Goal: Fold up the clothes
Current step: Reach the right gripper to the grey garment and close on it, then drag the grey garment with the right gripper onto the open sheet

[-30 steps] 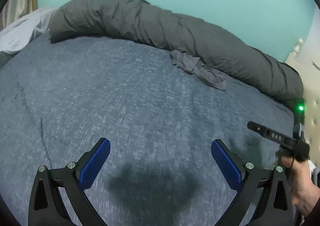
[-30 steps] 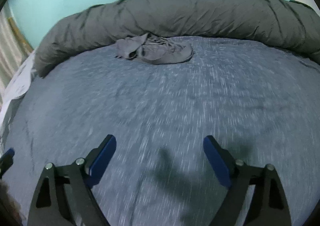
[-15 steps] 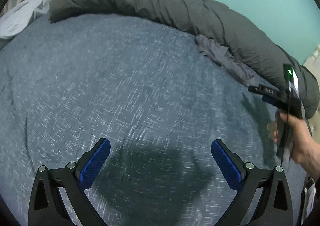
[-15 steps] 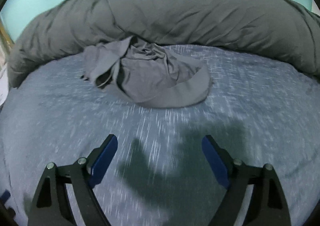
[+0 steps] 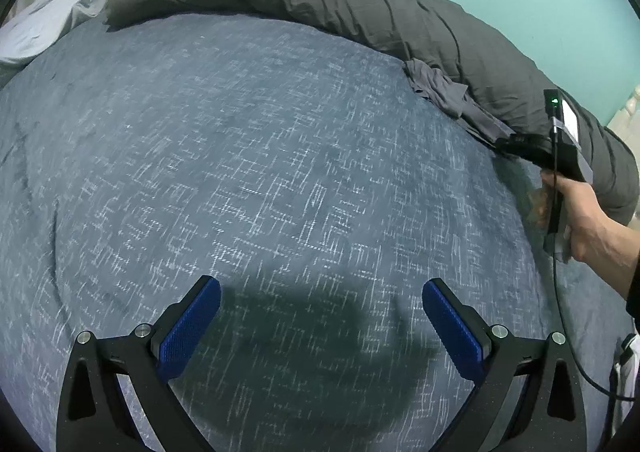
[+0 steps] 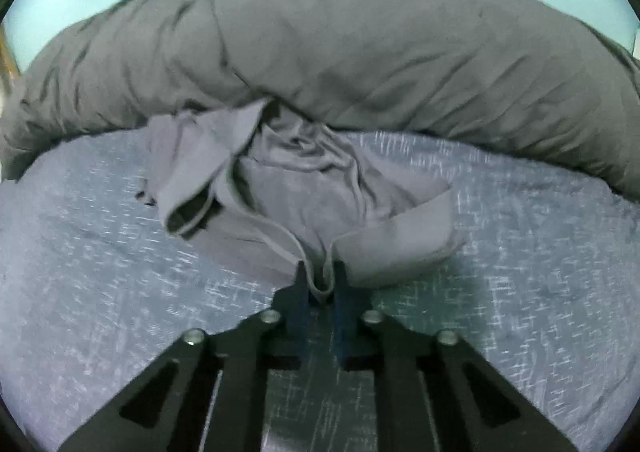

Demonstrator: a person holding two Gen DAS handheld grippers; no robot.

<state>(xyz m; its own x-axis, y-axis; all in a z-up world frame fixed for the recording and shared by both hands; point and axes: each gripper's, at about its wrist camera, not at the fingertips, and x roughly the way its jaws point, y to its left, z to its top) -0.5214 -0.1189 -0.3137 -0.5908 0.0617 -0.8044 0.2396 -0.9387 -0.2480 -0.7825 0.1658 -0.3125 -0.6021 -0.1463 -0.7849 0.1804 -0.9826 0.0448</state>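
A blue speckled bedspread [image 5: 248, 172] covers the bed below a teal wall, with a rolled dark grey duvet [image 6: 360, 52] along its far edge. Only the left wrist view shows the person's right hand [image 5: 580, 212] and the left gripper [image 5: 320, 316], jaws wide apart and empty. The right wrist view, slightly blurred, shows the right gripper [image 6: 320, 284] pinched on a hem of the crumpled grey garment [image 6: 304, 188] against the duvet, its shape unclear
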